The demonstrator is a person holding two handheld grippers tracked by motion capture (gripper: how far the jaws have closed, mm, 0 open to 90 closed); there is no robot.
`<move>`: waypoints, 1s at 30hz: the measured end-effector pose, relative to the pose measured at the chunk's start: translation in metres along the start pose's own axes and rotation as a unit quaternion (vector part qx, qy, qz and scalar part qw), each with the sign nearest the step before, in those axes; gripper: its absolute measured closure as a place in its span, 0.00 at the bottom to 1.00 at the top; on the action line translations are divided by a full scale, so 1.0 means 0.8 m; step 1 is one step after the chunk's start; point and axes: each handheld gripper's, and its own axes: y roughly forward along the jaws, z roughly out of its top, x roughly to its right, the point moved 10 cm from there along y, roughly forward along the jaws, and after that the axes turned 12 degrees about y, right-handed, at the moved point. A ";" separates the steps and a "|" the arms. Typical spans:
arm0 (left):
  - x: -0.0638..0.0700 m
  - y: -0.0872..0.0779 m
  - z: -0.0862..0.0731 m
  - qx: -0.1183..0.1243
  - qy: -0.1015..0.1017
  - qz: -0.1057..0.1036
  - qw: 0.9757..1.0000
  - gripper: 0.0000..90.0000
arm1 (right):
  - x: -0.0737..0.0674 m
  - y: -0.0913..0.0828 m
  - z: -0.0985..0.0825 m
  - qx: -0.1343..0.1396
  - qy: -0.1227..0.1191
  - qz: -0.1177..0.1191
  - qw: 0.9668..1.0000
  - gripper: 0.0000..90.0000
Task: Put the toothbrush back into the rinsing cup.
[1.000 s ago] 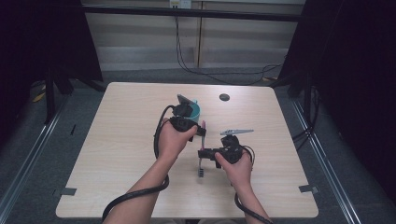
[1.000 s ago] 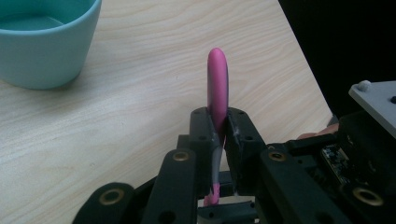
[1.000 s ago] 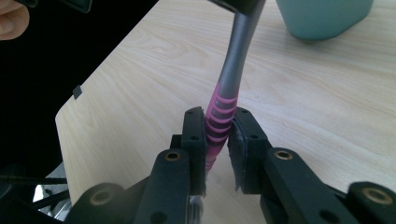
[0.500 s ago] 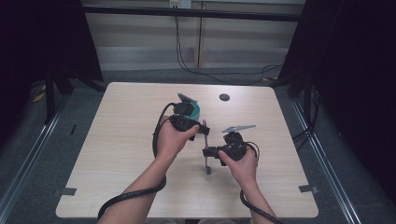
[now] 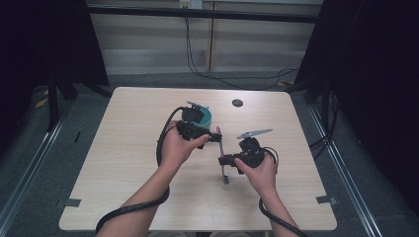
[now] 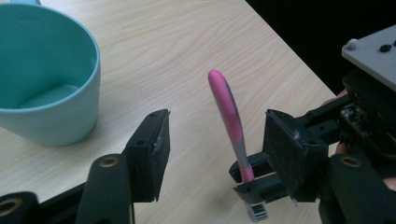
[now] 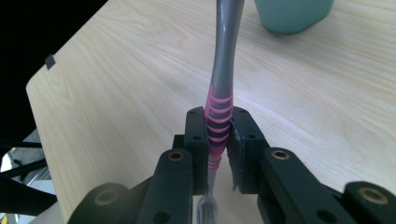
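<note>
Currently, going left to right: teal ceramic mug point(image 6: 46, 88) stands upright on the light wood tabletop point(image 5: 128, 148), looks empty, sits far side of the left gripper point(image 5: 217, 138) in the high view. Left gripper fingers point(image 6: 152, 151) are spread wide, holding nothing, flanking the upper end of the pink-and-grey plastic toothbrush point(image 6: 229, 116) without touching it. Toothbrush is held roughly upright off the tabletop between the two hands, handle tip up, bristle head down. Right gripper point(image 7: 219, 140) is clamped on the ribbed pink grip section low on the handle, just above the head; the right gripper view shows both fingers pressed to the ribs. Small dark round disc point(image 5: 237, 102) lies near the far edge, well apart from everything. Grey three-cornered plate rides on the right gripper. My read: pickup is done, toothbrush is lifted and presented for a handover, or headed for the mug. Left to do, as I judge it: close the left fingers on the upper handle, release the right, then drop it into the mug. Nothing in the mug yet.
</note>
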 end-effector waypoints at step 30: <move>-0.014 -0.005 -0.032 -0.038 0.228 0.055 0.971 0.37 | 0.002 -0.016 -0.006 -0.079 -0.027 -0.020 0.996 0.87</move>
